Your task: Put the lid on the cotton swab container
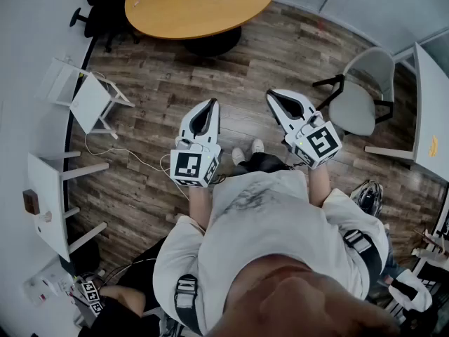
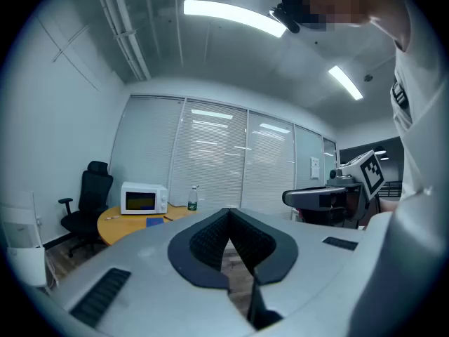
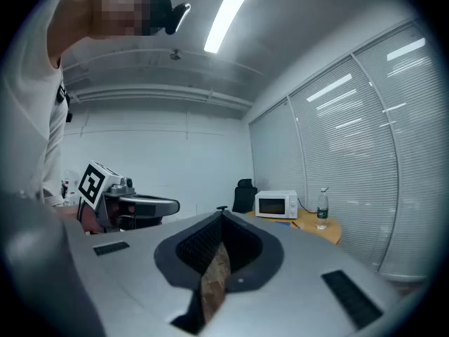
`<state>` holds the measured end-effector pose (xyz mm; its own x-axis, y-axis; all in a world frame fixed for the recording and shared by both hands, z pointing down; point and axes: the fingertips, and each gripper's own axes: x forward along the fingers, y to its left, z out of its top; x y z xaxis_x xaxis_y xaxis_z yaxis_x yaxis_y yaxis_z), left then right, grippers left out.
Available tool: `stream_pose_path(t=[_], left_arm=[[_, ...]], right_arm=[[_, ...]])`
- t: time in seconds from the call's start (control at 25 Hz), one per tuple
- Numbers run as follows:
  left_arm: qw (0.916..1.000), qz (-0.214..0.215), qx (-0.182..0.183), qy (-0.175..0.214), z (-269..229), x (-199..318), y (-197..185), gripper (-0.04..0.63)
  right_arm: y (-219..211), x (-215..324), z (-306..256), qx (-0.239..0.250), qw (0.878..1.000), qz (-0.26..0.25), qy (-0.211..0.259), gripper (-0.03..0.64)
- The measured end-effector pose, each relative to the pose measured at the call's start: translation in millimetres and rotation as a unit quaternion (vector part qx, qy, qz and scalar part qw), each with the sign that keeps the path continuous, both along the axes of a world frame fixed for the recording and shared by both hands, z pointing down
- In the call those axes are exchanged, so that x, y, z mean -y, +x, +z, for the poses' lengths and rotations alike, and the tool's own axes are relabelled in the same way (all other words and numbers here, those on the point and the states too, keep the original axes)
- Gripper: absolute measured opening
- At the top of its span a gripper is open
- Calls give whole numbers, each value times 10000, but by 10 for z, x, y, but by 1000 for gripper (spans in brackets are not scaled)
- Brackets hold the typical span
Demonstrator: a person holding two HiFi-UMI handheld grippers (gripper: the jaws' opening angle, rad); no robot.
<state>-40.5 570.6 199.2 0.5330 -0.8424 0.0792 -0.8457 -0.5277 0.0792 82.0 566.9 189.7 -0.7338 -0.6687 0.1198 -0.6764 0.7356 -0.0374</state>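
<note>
Head view: left gripper (image 1: 210, 104), right gripper (image 1: 271, 94), one table (image 1: 175, 21).

Strip lights (image 2: 235, 18) on the ceiling lit the room evenly and blew out to white glare; shadows on the floor (image 1: 266, 55) were faint. All views bowed at the edges, with dark corners in both gripper views. The left gripper (image 2: 229, 213) and right gripper (image 3: 222, 217) looked soft near the lens.

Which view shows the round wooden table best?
Head view: the round wooden table shows from above, nearly whole. Both gripper views catch only an edge-on strip of its top, far off, under the microwave.
</note>
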Motion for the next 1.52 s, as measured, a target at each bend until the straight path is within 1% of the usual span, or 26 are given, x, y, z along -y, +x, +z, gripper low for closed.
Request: stream_pose_path(t=[0.2,0.32,0.6,0.96,1.2,1.52], left_arm=[[9999,-8,79,78,-60,-98,155,9],[9999,-69,104,87,-59,-92,227,9],[9995,-225,166,151,-99,42,447,9],[9994,-265,235,28,-51,281,555,9],[9996,-178,218,17,9,532,474,9],[9998,-45,188,4,70,1085,211,9]], right_arm=[[98,-73,-21,-26,10000,-21,75,61],[163,-63,-43,58,9999,-48,115,61],[372,84,-34,59,9997,-179,167,62],[421,337,3,8,9996,-263,88,62],[316,609,94,-28,9998,-188,7,62],[38,1136,160,-87,9999,-69,-44,62]])
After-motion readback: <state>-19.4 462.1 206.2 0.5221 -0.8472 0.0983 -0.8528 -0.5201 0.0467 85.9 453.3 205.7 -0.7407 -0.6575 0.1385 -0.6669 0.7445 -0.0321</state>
